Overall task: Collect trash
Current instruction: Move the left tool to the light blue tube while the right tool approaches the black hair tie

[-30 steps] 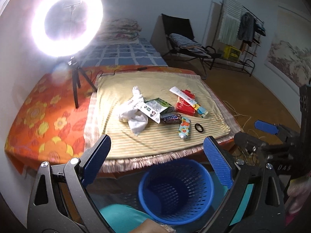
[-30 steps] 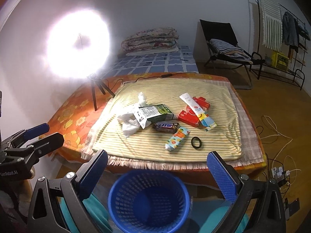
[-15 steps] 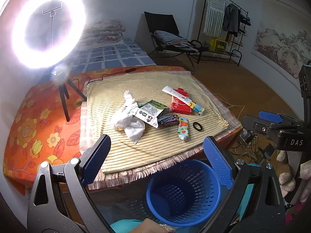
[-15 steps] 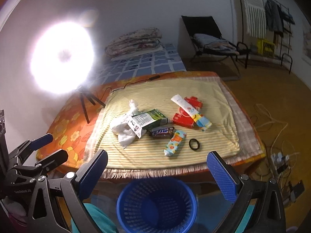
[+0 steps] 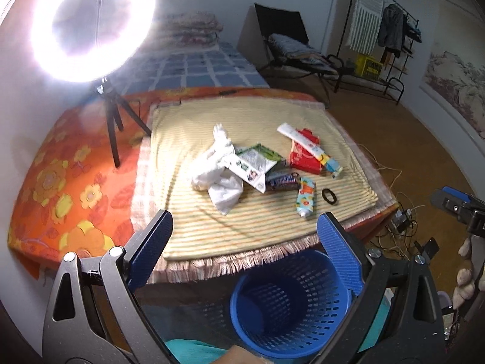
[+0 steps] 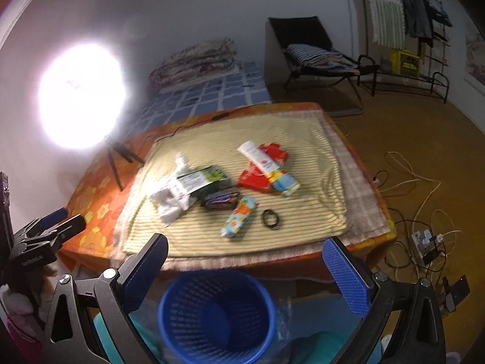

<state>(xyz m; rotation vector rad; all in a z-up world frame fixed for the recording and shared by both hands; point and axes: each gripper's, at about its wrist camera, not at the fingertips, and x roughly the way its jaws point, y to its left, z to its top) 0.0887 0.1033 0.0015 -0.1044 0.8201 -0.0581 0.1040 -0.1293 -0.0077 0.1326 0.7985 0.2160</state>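
On the low counter (image 5: 91, 182), which has an orange flower cloth and a yellow striped mat (image 5: 257, 212) on top, all the trash lies in one bunch near the middle. None of it has been picked up, so the job looks like it is just starting.

The blue bin (image 5: 291, 306) stands on the floor right in front of the counter, and it looks empty inside. The left gripper (image 5: 245, 254) hangs above the bin with its two fingers wide apart and nothing between them. The right gripper (image 6: 245, 270) does the same, open and holding nothing.

The biggest bit of trash is the crumpled white tissue (image 5: 216, 173). Touching it is a green and white packet (image 5: 257, 162). Next comes a red packet (image 5: 303, 157) with a white tube (image 5: 303, 144) lying across it. A dark candy bar wrapper (image 5: 282, 180) sits just by the green packet. A small colorful tube (image 5: 305, 197) lies near the front, and a little black ring (image 5: 329, 196) is just beside it.

I think the next move is to reach out over the mat, go down to one piece, maybe the tissue on the left, close on it, and carry it back to drop in the bin.

The room has a bright ring light (image 5: 91, 24) on a small stand, a bed with a blue checked cover behind, a black chair, a clothes rack, and cords on the brown floor.
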